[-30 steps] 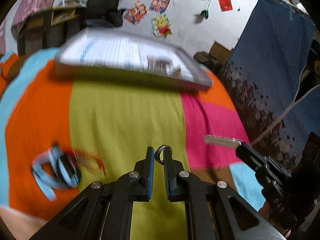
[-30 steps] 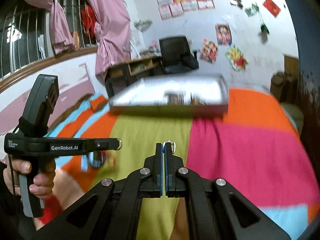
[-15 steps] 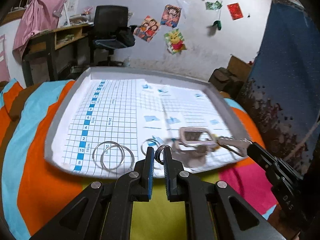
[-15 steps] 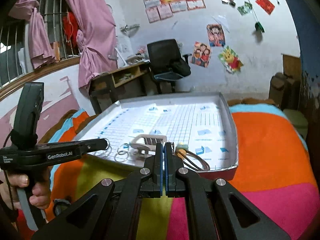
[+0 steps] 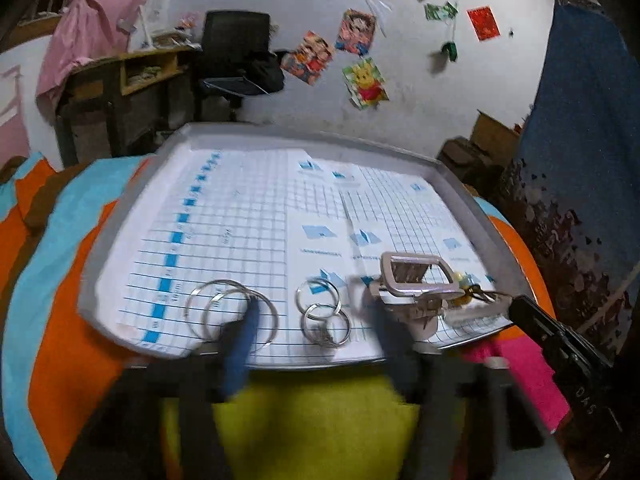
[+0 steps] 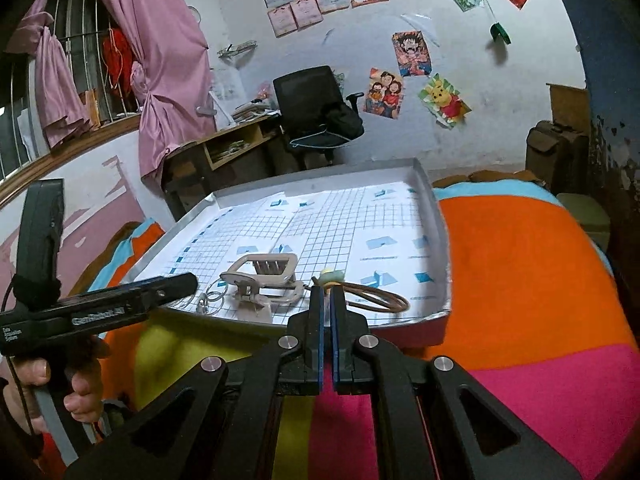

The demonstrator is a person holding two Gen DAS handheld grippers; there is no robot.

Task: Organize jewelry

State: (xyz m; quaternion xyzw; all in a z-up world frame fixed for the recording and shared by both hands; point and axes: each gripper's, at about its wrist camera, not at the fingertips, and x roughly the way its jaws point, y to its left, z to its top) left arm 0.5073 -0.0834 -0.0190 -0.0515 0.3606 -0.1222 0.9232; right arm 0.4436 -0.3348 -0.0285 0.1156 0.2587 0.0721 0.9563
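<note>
Left wrist view: the left gripper (image 5: 312, 320), motion-blurred, stands spread wide over the near edge of the shallow grey tray (image 5: 468, 184) lined with gridded paper. Thin metal rings (image 5: 230, 312) and a small ring cluster (image 5: 324, 320) lie flat between its fingers. Right wrist view: the right gripper (image 6: 327, 294) is clenched to a narrow slit, grasping nothing visible. A beige plastic hair claw (image 6: 266, 276) and brown cord loop (image 6: 380, 300) rest inside the tray.
</note>
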